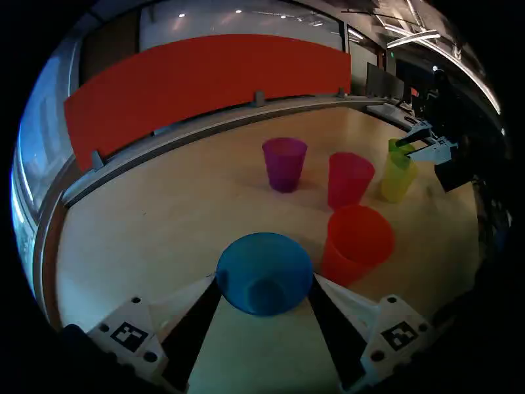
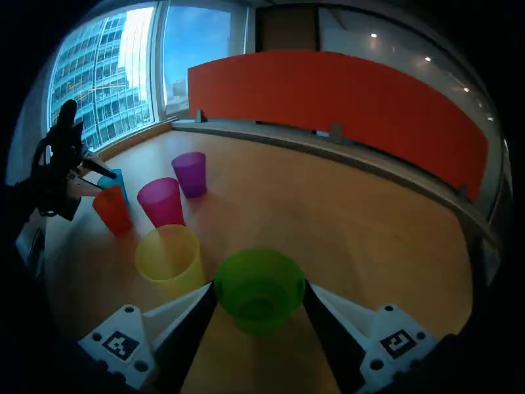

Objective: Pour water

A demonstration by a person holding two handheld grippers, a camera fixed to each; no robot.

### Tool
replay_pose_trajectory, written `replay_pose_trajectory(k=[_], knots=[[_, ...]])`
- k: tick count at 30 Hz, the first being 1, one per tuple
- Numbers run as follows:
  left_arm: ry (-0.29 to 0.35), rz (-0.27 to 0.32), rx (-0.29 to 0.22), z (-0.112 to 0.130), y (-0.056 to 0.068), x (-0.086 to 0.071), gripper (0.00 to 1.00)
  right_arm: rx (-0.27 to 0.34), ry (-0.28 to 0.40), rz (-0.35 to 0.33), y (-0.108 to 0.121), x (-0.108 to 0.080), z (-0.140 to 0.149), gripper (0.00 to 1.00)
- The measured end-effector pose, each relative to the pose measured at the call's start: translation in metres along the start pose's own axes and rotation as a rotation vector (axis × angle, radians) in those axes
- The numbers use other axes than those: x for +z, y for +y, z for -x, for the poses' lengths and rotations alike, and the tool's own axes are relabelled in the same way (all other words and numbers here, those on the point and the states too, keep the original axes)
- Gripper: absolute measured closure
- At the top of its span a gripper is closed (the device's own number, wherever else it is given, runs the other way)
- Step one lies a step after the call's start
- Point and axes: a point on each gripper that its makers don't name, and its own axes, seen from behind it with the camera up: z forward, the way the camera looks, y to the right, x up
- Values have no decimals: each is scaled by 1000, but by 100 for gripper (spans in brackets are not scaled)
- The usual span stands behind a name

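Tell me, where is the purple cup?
In the left gripper view the purple cup stands on the wooden table just left of the pink cup, the cup closest to the orange wall panel.

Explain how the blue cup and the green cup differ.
The blue cup is gripped between the fingers of the left gripper, the green cup between those of the right gripper. An orange cup stands beside the blue cup, and a yellow cup beside the green cup. Both are see-through plastic cups whose open mouth faces the camera.
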Motion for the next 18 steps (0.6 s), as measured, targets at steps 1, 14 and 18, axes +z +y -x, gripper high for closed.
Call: replay_pose_trajectory(k=[1, 14, 18], knots=[[-2, 0, 2, 0, 0, 0, 12, 0, 0, 0, 0, 0, 0, 8], [-7, -4, 17, 2, 3, 2, 12, 2, 2, 0, 0, 0, 1, 8], [-8, -5, 14, 2, 3, 2, 12, 6, 4, 1, 0, 0, 0, 7]])
